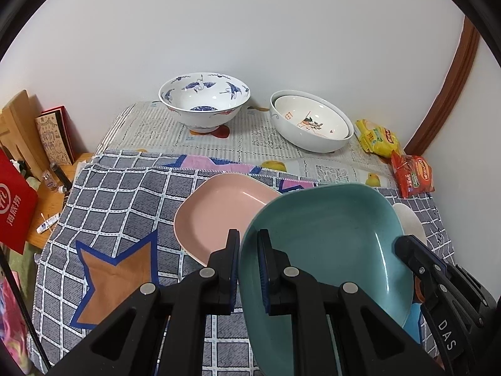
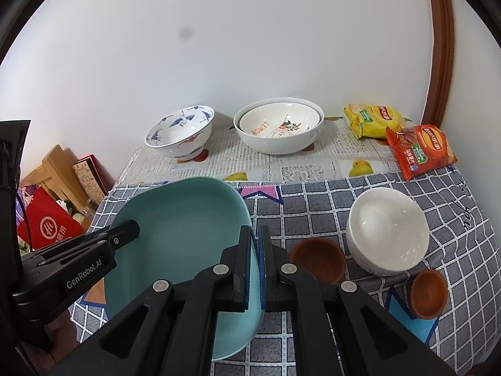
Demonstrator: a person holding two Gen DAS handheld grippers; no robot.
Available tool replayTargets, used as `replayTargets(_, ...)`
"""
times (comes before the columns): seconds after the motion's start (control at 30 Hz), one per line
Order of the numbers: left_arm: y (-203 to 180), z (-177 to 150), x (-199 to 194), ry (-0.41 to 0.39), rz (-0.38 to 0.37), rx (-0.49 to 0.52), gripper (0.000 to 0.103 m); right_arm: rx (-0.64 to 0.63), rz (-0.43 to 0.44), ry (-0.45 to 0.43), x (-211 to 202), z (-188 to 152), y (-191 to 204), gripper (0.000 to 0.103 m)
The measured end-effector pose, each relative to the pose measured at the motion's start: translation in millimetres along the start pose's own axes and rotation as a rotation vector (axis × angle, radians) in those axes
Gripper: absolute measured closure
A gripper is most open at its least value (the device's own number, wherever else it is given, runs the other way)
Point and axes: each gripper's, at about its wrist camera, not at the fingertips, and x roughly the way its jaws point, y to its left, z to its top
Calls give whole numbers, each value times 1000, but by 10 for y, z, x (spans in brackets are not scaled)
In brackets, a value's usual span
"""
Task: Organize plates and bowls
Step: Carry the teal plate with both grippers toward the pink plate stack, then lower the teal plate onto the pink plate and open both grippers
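Observation:
A teal square plate (image 1: pixel 328 244) is held above the table by both grippers. My left gripper (image 1: pixel 249 250) is shut on its left rim. My right gripper (image 2: pixel 255 250) is shut on its right rim; the plate also shows in the right wrist view (image 2: pixel 178 232). A pink square plate (image 1: pixel 219 210) lies on the checked cloth just left of and under the teal one. A plain white bowl (image 2: pixel 388 232) and two small brown bowls (image 2: pixel 319 258) (image 2: pixel 429 293) sit on the cloth at the right.
A blue-and-white crane bowl (image 1: pixel 205 103) and two nested white bowls (image 1: pixel 313 122) stand at the back by the wall. Yellow (image 2: pixel 372 120) and red (image 2: pixel 419 150) snack packs lie at the back right. Boxes and a red bag (image 1: pixel 15 200) crowd the left edge.

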Motion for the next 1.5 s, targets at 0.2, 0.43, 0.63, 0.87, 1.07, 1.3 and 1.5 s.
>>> replayTargets(0.2,-14,-66,-40,3,3,3,91,-8,2,-2,-63,-60,-15,98)
replayTargets(0.43,34,-202,-16,24,9,-5,91,-15,4,14,-45,-171,2,98)
replayTargets(0.63,147,-319,86,57,27,-21,91,-24,13,47,74,-287,69,98)
replayTargets(0.87,324,-387,211,84,38,-56,91,-43,27,89,261,-367,167,98)
replayTargets(1.07,508,-308,286,87,52,-102,92,-78,42,106,426,-318,330,98)
replayTargets(1.3,725,-123,420,81,77,-161,92,-125,69,115,684,-123,525,98)
replayTargets(1.5,822,35,597,86,99,-186,92,-145,86,136,952,12,602,99)
